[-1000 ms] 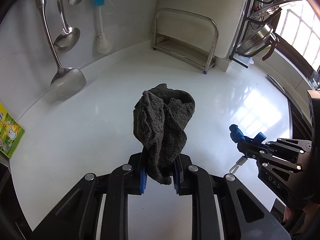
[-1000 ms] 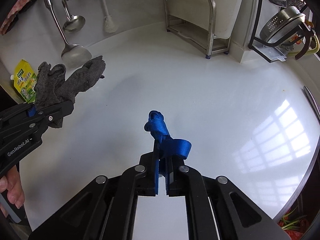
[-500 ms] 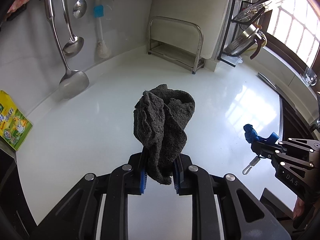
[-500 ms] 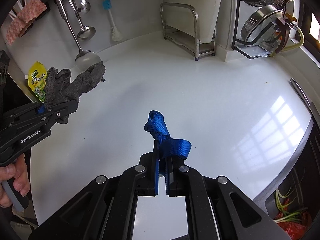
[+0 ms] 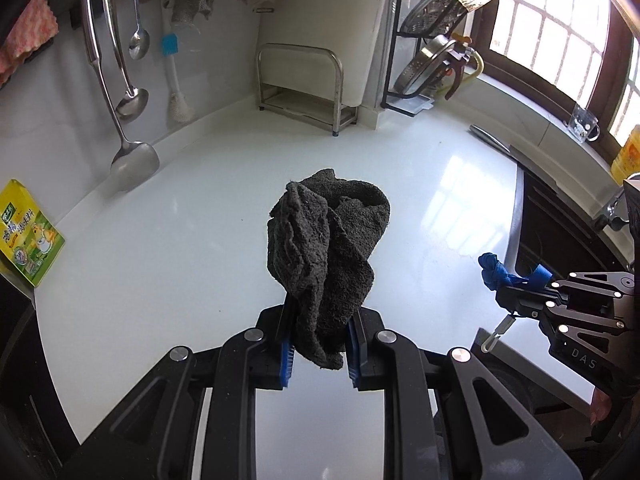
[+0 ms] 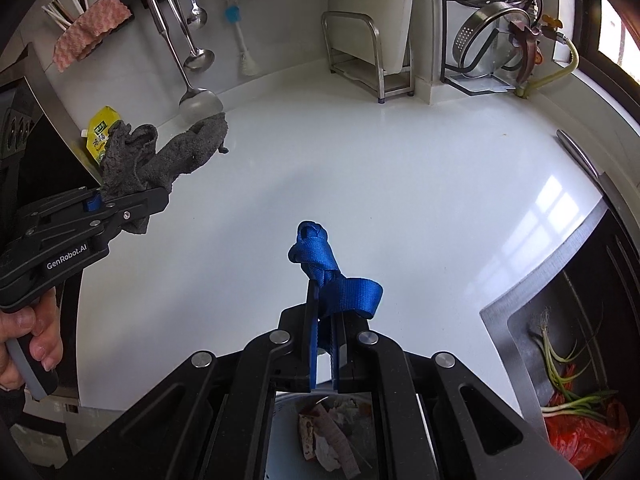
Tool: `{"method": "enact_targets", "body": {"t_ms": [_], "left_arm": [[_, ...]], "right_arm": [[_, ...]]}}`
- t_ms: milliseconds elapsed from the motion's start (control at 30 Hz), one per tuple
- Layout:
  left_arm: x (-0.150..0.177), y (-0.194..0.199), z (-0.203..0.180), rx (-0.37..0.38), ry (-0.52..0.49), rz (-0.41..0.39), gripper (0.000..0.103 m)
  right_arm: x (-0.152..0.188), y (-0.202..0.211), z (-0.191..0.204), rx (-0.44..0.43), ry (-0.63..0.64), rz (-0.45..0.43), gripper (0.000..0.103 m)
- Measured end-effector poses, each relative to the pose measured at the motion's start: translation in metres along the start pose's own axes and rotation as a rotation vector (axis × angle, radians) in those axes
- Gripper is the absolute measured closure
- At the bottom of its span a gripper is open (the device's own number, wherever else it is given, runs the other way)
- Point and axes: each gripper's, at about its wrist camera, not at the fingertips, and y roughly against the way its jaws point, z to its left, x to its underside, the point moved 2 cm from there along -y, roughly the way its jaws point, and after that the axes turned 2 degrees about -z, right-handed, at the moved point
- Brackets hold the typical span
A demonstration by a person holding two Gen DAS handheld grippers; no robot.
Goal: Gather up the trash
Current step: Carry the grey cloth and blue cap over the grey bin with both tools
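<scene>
The white desk [image 5: 168, 248] curves round the corner of the kitchen, glossy and bright with window light. Off its right edge sits a dark sink [image 6: 592, 344] with spring onions and a red bag [image 6: 588, 436] in it. Against the back wall stands a steel rack [image 5: 300, 80], with ladles [image 5: 132, 160] hanging to its left and a yellow packet [image 5: 28, 236] leaning at the desk's left end. The left tongs [image 5: 319, 344] are held above the desk, clamped on a crumpled dark grey rag [image 5: 326, 248] that stands up between them. The right tongs [image 6: 325, 344] are pressed narrow on a knotted blue strap [image 6: 324, 272], also lifted off the desk, with one loop flopping to the right. Directly beneath the right tongs a bin [image 6: 332, 436] shows scraps of paper and wrappers.
</scene>
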Motion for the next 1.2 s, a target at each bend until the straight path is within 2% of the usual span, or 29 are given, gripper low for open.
{"method": "enact_targets", "body": {"t_ms": [333, 600, 867, 1200], "left_arm": [[0.053, 0.006, -0.061, 0.076, -0.102, 0.075, 0.083], [0.094, 0.003, -0.098, 0.144, -0.174, 0.148, 0.083], [0.133, -0.002, -0.128, 0.207, -0.23, 0.224, 0.083], [0.177, -0.029, -0.143, 0.213, -0.289, 0.341, 0.082]], "right_arm": [[0.08, 0.035, -0.012, 0.029, 0.014, 0.042, 0.099], [0.132, 0.054, -0.011, 0.045, -0.004, 0.077, 0.099], [0.172, 0.054, -0.016, 0.062, -0.042, 0.138, 0.099], [0.199, 0.038, -0.012, 0.097, -0.021, 0.215, 0.099]]}}
